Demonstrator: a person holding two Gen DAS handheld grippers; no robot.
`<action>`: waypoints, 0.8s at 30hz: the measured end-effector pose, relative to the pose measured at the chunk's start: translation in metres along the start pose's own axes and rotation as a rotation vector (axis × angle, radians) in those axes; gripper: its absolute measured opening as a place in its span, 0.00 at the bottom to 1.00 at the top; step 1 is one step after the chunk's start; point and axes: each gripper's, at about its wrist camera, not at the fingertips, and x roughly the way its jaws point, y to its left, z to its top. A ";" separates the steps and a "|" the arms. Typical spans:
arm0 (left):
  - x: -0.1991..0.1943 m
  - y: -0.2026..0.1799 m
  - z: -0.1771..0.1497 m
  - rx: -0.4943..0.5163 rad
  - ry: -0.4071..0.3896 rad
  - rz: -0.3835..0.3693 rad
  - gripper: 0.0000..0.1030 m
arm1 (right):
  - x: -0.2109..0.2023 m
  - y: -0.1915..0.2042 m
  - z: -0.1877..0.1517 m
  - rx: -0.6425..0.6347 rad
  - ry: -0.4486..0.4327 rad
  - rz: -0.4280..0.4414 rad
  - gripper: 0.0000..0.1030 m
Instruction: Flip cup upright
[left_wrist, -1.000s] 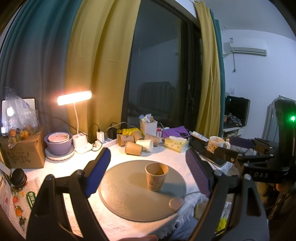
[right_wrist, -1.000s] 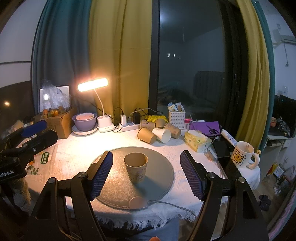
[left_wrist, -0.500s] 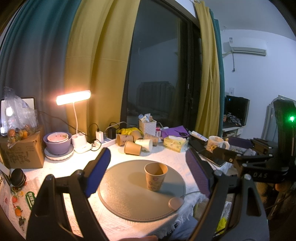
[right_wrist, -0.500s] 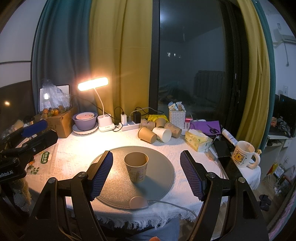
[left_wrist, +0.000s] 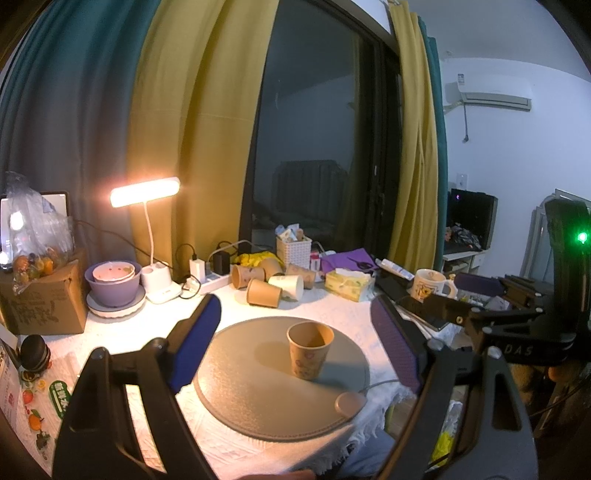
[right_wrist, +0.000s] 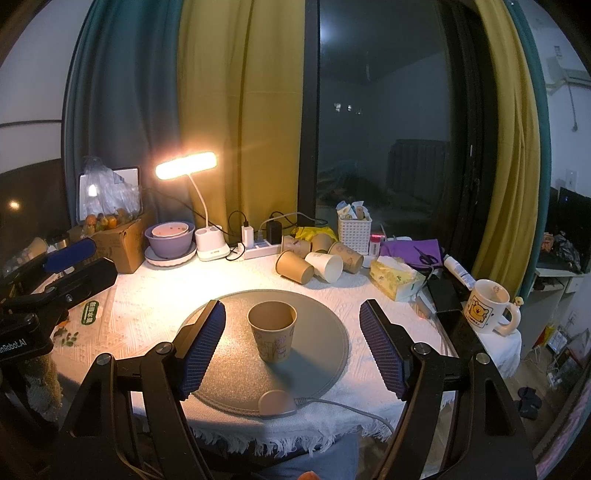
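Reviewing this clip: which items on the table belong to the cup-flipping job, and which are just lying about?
Job:
- paper cup, upright on the round grey mat
- left tongs and right tongs, both open, holding nothing

Lying about:
- tipped-over cups
- desk lamp
- purple bowl
- tissue box
- bear mug
- white basket

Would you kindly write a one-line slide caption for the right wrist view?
Brown paper cup standing upright on the round grey mat, framed by the open right gripper, untouched.
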 end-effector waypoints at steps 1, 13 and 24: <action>0.000 0.000 0.000 0.000 0.000 0.001 0.82 | -0.001 0.001 -0.001 0.000 0.001 0.000 0.76; 0.000 0.001 0.001 -0.001 0.001 0.000 0.82 | 0.000 0.000 0.000 -0.001 0.000 0.001 0.76; 0.000 0.001 0.001 -0.002 0.002 -0.002 0.82 | 0.001 0.000 0.000 0.000 0.002 0.001 0.76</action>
